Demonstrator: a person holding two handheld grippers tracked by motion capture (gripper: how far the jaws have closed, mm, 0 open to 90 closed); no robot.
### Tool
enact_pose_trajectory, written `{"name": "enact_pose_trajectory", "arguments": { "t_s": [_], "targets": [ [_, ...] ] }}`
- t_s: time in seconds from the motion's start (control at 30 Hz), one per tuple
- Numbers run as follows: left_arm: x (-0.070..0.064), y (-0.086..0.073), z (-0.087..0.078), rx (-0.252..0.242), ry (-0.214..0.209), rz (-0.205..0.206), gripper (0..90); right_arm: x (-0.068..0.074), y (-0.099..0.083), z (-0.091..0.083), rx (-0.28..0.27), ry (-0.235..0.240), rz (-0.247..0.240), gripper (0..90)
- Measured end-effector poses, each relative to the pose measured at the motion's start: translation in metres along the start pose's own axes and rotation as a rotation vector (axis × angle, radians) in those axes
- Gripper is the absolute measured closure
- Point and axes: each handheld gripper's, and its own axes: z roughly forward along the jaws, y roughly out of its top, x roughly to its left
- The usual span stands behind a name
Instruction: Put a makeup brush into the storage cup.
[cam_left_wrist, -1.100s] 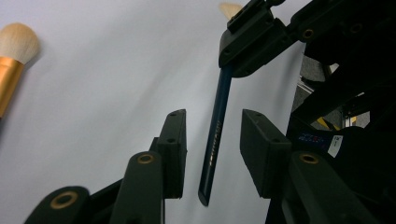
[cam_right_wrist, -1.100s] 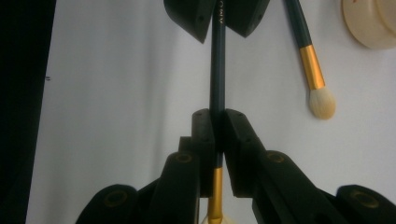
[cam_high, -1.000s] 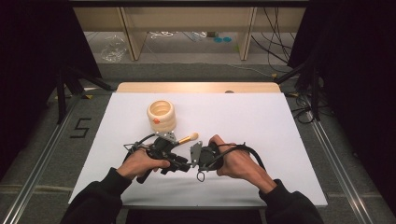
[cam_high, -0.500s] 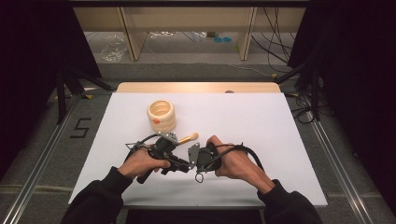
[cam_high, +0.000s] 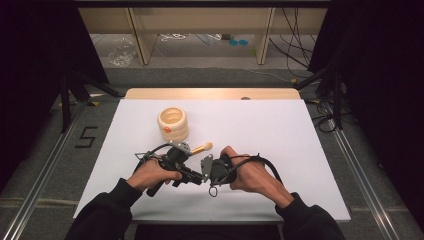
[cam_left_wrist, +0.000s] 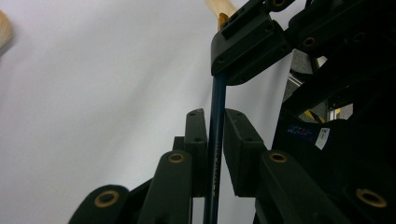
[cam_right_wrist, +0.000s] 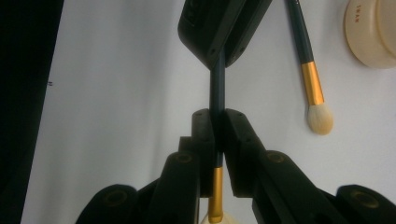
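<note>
Over the white worktop (cam_high: 300, 130) my right gripper (cam_right_wrist: 218, 135) now sits closer, at 3 o'clock of the left gripper (cam_left_wrist: 215, 126), both sets of fingers (cam_right_wrist: 238, 140) pinching one brush (cam_right_wrist: 217, 88), ready for handover.

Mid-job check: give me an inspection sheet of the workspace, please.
Surface: white table, bare around the work.
Job's things: held brush in the air; second brush lying by the cream container.
Clutter: nothing seen on the table.
Grippers: left tongs and right tongs both closed on the held brush.
Cables: gripper cable loops on the table.
Surroundings: black curtains, floor cables.
</note>
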Motion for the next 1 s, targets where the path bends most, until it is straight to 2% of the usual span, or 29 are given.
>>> {"name": "enact_pose_trajectory", "arguments": {
  "t_s": [0.3, 0.33, 0.4, 0.47, 0.63, 0.67, 0.73, 0.8, 0.87, 0.9, 1.0],
  "targets": [
    [0.0006, 0.0001, 0.0013, 0.004, -0.007, -0.010, 79.3, 0.0014, 0.0014, -0.0002, 0.001, -0.002, 0.006, 83.0],
    [0.0006, 0.0004, 0.0022, 0.015, -0.013, -0.011, 79.1, 0.0014, 0.0018, -0.0004, 0.001, -0.002, 0.005, 83.0],
    [0.0004, -0.0003, 0.0040, 0.003, -0.013, -0.009, 79.2, 0.0018, 0.0021, -0.0006, 0.003, -0.004, 0.008, 83.0],
    [-0.0002, 0.0001, 0.0044, 0.022, -0.020, -0.006, 79.4, 0.0014, 0.0022, -0.0005, -0.002, -0.001, -0.005, 83.0],
    [-0.0001, -0.0002, 0.0043, 0.022, -0.021, -0.002, 81.3, 0.0020, 0.0028, 0.0000, -0.002, 0.000, -0.012, 83.0],
    [-0.0005, -0.0006, 0.0050, 0.011, -0.022, -0.002, 81.8, 0.0022, 0.0029, 0.0000, -0.002, -0.001, -0.011, 83.0],
    [-0.0005, -0.0003, 0.0035, 0.025, -0.027, 0.011, 83.6, 0.0044, 0.0029, -0.0006, 0.016, 0.005, 0.011, 82.9],
    [-0.0007, -0.0008, 0.0037, 0.015, -0.026, 0.012, 83.9, 0.0051, 0.0031, -0.0008, 0.017, 0.007, 0.024, 82.7],
    [-0.0009, -0.0012, 0.0032, 0.006, -0.029, 0.008, 84.0, 0.0048, 0.0031, -0.0012, 0.019, 0.002, 0.016, 82.7],
    [-0.0009, -0.0012, 0.0028, 0.007, -0.031, 0.010, 84.0, 0.0049, 0.0028, -0.0013, 0.014, 0.002, 0.023, 82.5],
    [-0.0002, -0.0011, 0.0022, -0.002, -0.025, 0.027, 84.2, 0.0016, 0.0014, -0.0014, -0.015, -0.010, 0.006, 79.7]
  ]
}}
